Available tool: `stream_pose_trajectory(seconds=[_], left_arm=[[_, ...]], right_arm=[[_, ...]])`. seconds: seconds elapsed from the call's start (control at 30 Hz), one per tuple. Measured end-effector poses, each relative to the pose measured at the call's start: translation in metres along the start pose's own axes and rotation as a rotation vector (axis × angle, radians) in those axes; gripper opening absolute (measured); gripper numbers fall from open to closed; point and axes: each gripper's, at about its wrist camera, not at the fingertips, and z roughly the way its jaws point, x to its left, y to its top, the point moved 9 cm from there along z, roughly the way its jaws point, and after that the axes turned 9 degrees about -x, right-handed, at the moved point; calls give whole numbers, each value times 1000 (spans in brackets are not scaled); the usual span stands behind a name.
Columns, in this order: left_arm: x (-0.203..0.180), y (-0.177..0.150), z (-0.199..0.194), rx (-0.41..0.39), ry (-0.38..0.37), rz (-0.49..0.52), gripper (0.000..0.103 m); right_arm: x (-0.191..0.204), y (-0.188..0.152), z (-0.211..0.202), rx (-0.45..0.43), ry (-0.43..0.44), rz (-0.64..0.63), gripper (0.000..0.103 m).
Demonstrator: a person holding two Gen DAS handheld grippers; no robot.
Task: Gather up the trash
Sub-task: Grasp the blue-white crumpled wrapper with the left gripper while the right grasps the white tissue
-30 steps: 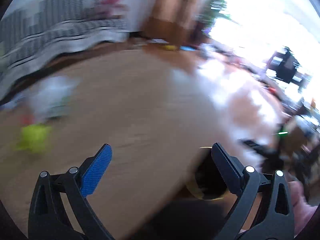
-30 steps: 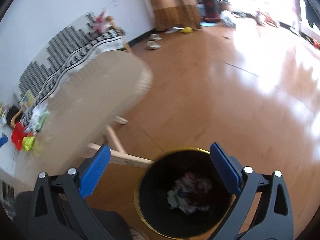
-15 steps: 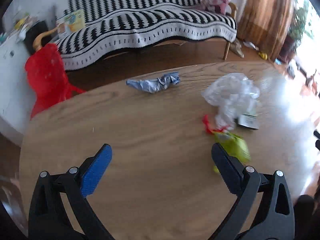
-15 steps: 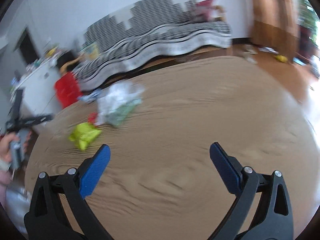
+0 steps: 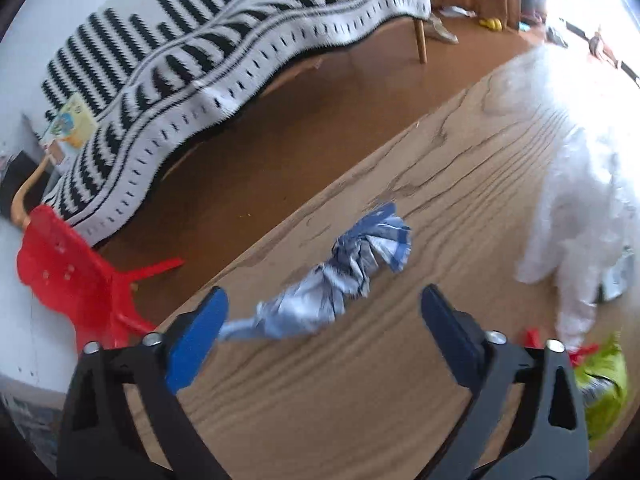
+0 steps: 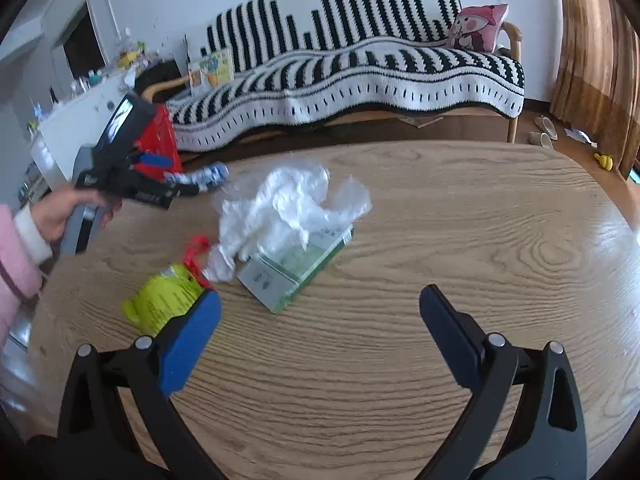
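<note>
A crumpled blue-and-silver wrapper (image 5: pixel 340 280) lies near the edge of the wooden table (image 5: pixel 360 400). My left gripper (image 5: pixel 323 300) hovers just over it with the wrapper between its jaws. The jaws are closing and the pads do not touch it. The right wrist view shows the same left gripper (image 6: pixel 180 178) at that wrapper (image 6: pixel 206 174), held by a hand in a pink sleeve (image 6: pixel 60 212). My right gripper (image 6: pixel 320 298) stands open over bare table. Ahead of it lie a white plastic bag (image 6: pixel 288 204), a green-and-white packet (image 6: pixel 292 272) and a yellow-green wrapper (image 6: pixel 168 300).
A black-and-white striped sofa (image 6: pixel 360 80) with a pink cushion (image 6: pixel 480 26) stands behind the table. A red plastic stool (image 5: pixel 72 272) is on the floor by the table's left edge, near a white cabinet (image 6: pixel 72 120). Brown curtains (image 6: pixel 592 40) hang at the right.
Both views swung from the floor and a black bin onto the table. The left gripper dropped close over the blue wrapper and its jaws narrowed. The right gripper came in toward the white bag.
</note>
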Motion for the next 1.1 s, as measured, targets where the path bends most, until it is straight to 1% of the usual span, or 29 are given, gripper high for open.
stream_pose_trajectory(seconds=[0.03, 0.07, 0.1, 0.13, 0.2, 0.3, 0.4, 0.47, 0.5, 0.53, 0.57, 0.63, 0.67, 0.73, 0.8, 0.9, 0.93, 0.97, 1.0, 1.03, 1.07, 1.1], left_arm=[[-1, -2, 7, 16, -9, 2, 67], [-1, -3, 13, 17, -26, -7, 56], [-1, -1, 12, -8, -60, -39, 49], [0, -1, 14, -9, -84, -71, 27], [3, -3, 13, -39, -103, -138, 26], [3, -10, 9, -64, -94, -188, 25], [4, -27, -3, -54, -60, -242, 25], [4, -39, -9, -45, -55, -250, 25], [6, -48, -15, -39, -35, -245, 25], [8, -54, -18, -36, -31, -253, 25], [11, -60, -21, -30, -32, -265, 25], [21, -75, -28, -19, -22, -299, 25], [25, -82, -31, -15, -23, -318, 25], [32, -96, -42, -13, -29, -360, 25], [36, -109, -55, -26, -33, -389, 25], [34, -132, -73, -36, -26, -399, 25], [32, -140, -78, -37, -20, -401, 25], [31, -146, -82, -37, -22, -409, 25], [28, -154, -87, -35, -27, -424, 25], [25, -160, -90, -34, -31, -433, 25], [21, -167, -95, -30, -34, -439, 25], [19, -171, -97, -28, -35, -440, 25]], right_arm=[[-1, -1, 3, 3, -6, -6, 96], [-2, -1, 5, 4, -12, -10, 96], [-2, -1, 7, 1, -17, -12, 96], [-3, -3, 7, -2, -21, -11, 96], [-3, -5, 9, -4, -22, -7, 96], [1, -11, 14, 14, -16, -18, 96], [5, -6, 16, 4, -14, -19, 96], [11, 2, 19, -6, 3, -16, 96], [13, 6, 22, -13, 6, -20, 96], [15, 11, 25, -17, 5, -24, 96], [19, 15, 29, -16, 16, -28, 96], [29, 19, 38, 7, 86, -24, 96], [35, 20, 43, 12, 110, -30, 92], [40, 24, 49, 3, 111, -53, 89], [42, 25, 57, 15, 115, -59, 87], [45, 26, 73, 38, 128, -44, 80], [46, 27, 78, 43, 134, -41, 73], [48, 25, 84, 56, 139, -37, 62], [49, 23, 89, 68, 151, -31, 55], [53, 20, 94, 88, 181, -14, 39], [56, 17, 97, 107, 205, -1, 26], [58, 14, 98, 117, 216, 2, 22]])
